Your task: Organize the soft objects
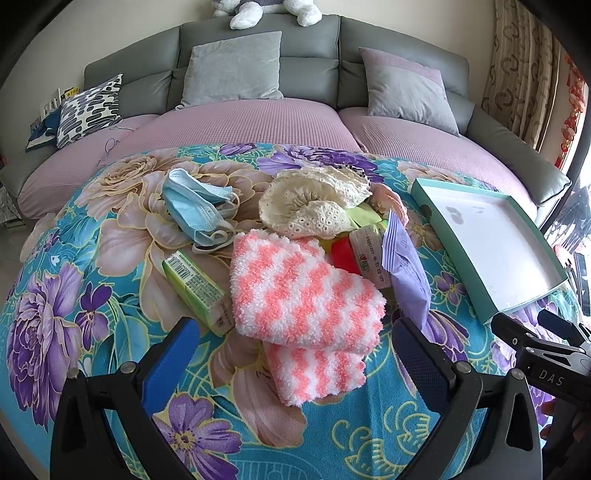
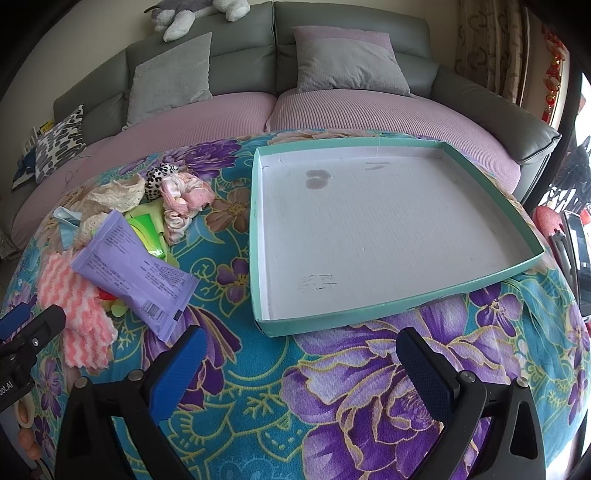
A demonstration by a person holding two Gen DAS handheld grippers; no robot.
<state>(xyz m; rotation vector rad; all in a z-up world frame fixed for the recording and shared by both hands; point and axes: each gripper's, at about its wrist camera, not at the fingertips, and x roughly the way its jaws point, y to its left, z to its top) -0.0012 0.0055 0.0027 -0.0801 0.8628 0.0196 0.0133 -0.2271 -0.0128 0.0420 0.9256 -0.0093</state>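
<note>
A living room with a grey sofa against a cream wall

The grey sofa (image 1: 306,62) has mauve seat covers (image 1: 236,122), two grey cushions (image 1: 236,68) and a black-and-white patterned cushion (image 1: 90,107). A white plush toy (image 1: 269,11) sits on its back; patterned brown curtains (image 1: 524,74) hang at right, beside bright daylight.

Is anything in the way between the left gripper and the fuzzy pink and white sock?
Nothing visible is. The left gripper is open, and the pink and white sock lies right ahead between its fingers, on top of the pile, with only the flowery blanket beneath.
</note>
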